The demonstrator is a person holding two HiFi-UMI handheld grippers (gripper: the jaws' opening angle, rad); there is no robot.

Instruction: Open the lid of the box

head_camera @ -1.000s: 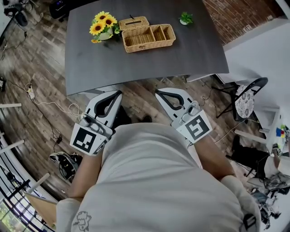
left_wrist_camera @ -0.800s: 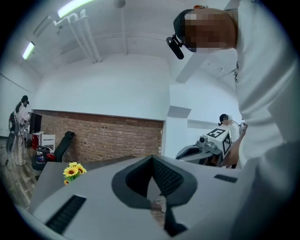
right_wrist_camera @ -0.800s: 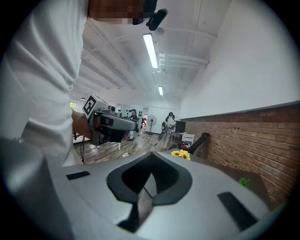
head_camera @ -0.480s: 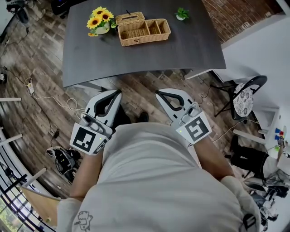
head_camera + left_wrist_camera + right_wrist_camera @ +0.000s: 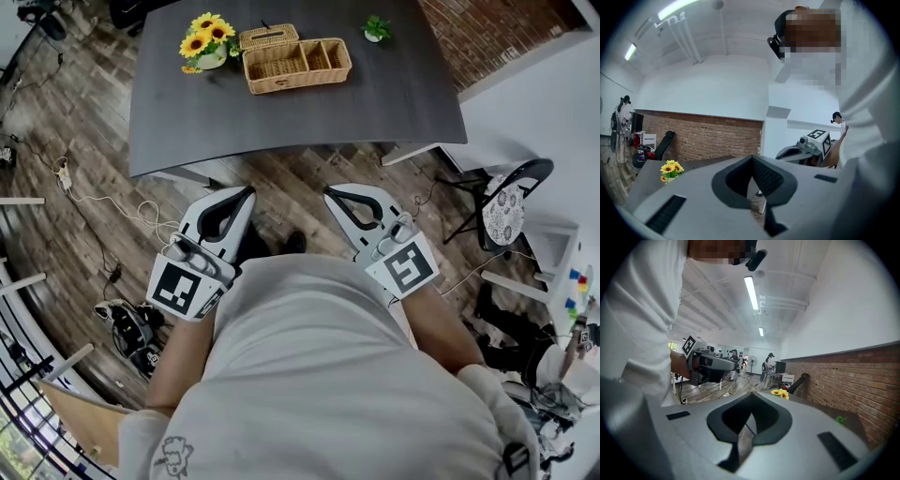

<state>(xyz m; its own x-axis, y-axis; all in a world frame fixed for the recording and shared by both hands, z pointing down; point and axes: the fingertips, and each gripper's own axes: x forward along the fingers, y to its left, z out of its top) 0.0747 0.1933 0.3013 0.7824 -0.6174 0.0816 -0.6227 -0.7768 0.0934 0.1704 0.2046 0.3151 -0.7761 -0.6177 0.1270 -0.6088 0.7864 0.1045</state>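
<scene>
A wicker box (image 5: 270,37) with a closed lid stands at the far side of the dark grey table (image 5: 281,112), behind a wicker tray (image 5: 298,66) with three compartments. My left gripper (image 5: 247,191) and right gripper (image 5: 328,193) are held close to the person's torso, above the wooden floor and short of the table's near edge. Both are far from the box. Each one's jaws meet at the tips with nothing between them, as the left gripper view (image 5: 752,157) and the right gripper view (image 5: 752,395) show. The box is hidden behind the jaws in both gripper views.
A pot of sunflowers (image 5: 206,45) stands left of the box and a small green plant (image 5: 375,30) to its right. A folding chair (image 5: 511,202) stands right of the table. Cables (image 5: 103,220) lie on the floor at left, and a brick wall (image 5: 497,28) runs behind.
The table and its things have slid slightly up and left in the head view. Both grippers keep their place in front of the torso, still shut.
</scene>
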